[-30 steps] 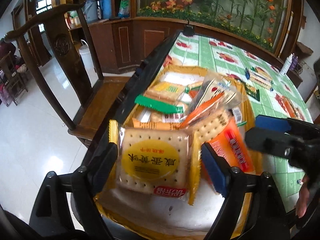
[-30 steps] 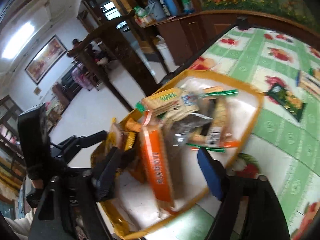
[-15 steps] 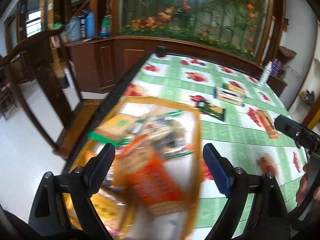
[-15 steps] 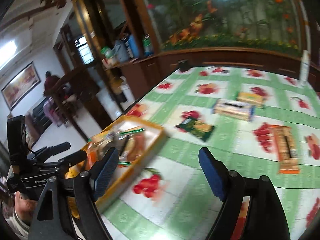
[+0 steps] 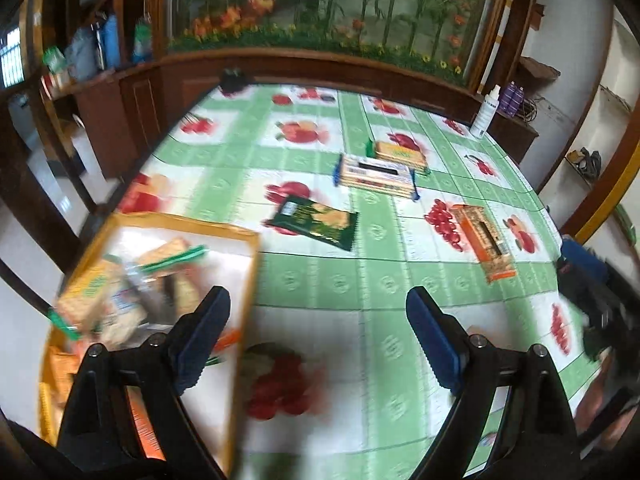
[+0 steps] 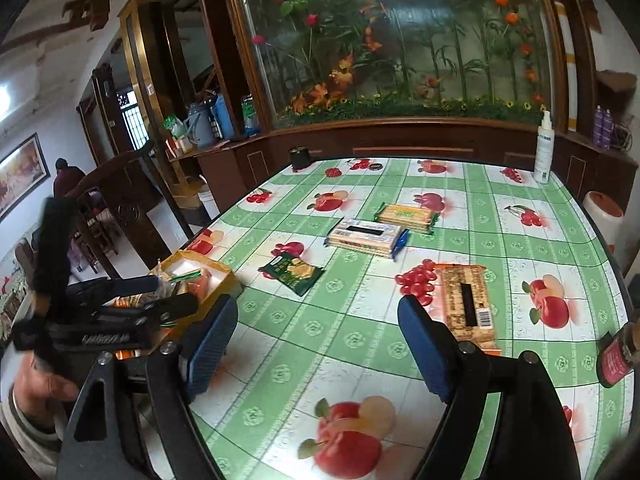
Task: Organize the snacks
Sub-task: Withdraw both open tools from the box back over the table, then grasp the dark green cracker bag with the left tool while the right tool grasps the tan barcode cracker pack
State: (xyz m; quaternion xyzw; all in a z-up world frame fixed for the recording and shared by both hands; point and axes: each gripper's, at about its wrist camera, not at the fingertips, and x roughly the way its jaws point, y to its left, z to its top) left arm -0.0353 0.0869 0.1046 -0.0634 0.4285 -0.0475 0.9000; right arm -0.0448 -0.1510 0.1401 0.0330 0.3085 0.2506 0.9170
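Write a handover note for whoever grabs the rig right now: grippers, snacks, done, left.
Left gripper: open, empty, over the table beside the yellow tray.
Right gripper: open, empty, over the tablecloth, facing the loose snacks.
Done: several packets already lie in the tray at the table's left edge.
Left: four packets loose on the cloth: dark green packet nearest the tray, blue-edged cracker pack, yellow-green cracker pack behind it and touching it, orange-brown pack closest to the right gripper.
Also on the table: white spray bottle at the far edge.
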